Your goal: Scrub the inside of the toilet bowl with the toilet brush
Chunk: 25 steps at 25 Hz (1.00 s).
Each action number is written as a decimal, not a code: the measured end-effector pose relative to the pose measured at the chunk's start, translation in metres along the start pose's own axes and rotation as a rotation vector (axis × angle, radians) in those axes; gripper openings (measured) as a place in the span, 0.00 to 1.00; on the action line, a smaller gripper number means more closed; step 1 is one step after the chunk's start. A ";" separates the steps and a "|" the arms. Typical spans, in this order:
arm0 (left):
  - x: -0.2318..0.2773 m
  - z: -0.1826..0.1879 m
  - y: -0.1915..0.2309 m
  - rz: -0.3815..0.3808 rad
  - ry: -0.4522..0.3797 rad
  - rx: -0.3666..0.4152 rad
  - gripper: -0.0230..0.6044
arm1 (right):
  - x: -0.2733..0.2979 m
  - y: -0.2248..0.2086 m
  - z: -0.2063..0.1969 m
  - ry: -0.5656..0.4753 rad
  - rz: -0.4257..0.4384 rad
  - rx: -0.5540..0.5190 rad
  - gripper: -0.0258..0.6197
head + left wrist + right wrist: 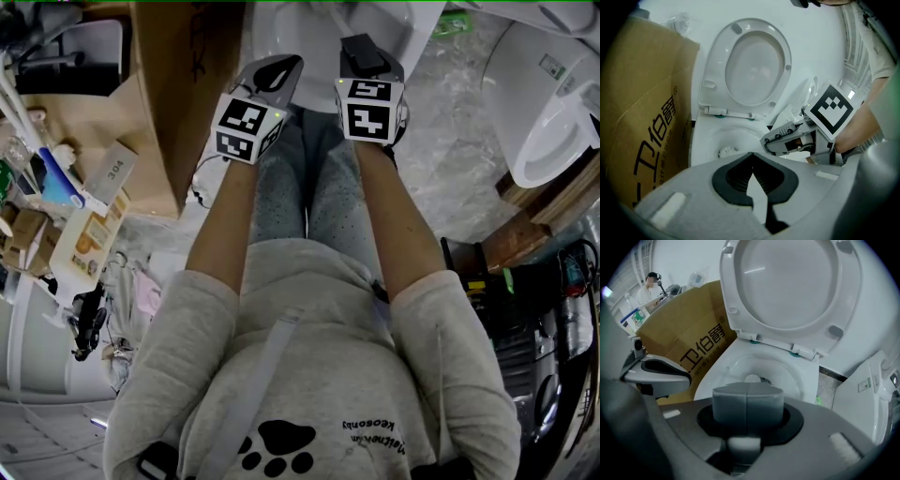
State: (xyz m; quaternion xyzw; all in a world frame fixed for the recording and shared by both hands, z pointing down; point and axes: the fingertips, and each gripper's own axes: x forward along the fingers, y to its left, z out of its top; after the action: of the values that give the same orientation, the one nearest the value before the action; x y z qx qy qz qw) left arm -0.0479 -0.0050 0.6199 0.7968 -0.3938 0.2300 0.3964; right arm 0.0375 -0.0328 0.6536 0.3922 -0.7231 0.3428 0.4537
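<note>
My right gripper (747,400) has its 2 jaws pressed together, I judge on the toilet brush (752,378), whose white head sits low in the toilet bowl (790,370). My left gripper (751,158) is closed on nothing. I'd scrub in firm circles, working up toward the rim.

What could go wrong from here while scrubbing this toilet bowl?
The left gripper and right gripper hover close together by the white ceramic toilet bowl, so they may knock each other. The raised white plastic seat and lid could drop if bumped. Splashes from the white brush head in the bowl may wet the brown cardboard box beside the toilet.
</note>
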 end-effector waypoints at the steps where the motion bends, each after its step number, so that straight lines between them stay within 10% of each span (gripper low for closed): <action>1: 0.001 0.000 0.000 0.000 0.001 0.000 0.04 | 0.001 -0.001 0.001 0.000 0.000 0.001 0.27; 25: 0.017 0.000 -0.014 -0.031 0.035 0.031 0.04 | -0.005 -0.040 0.006 -0.044 -0.041 0.050 0.27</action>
State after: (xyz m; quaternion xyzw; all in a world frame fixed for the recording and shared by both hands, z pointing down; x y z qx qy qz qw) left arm -0.0267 -0.0073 0.6248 0.8047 -0.3708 0.2439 0.3942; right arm 0.0716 -0.0547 0.6525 0.4255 -0.7161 0.3426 0.4345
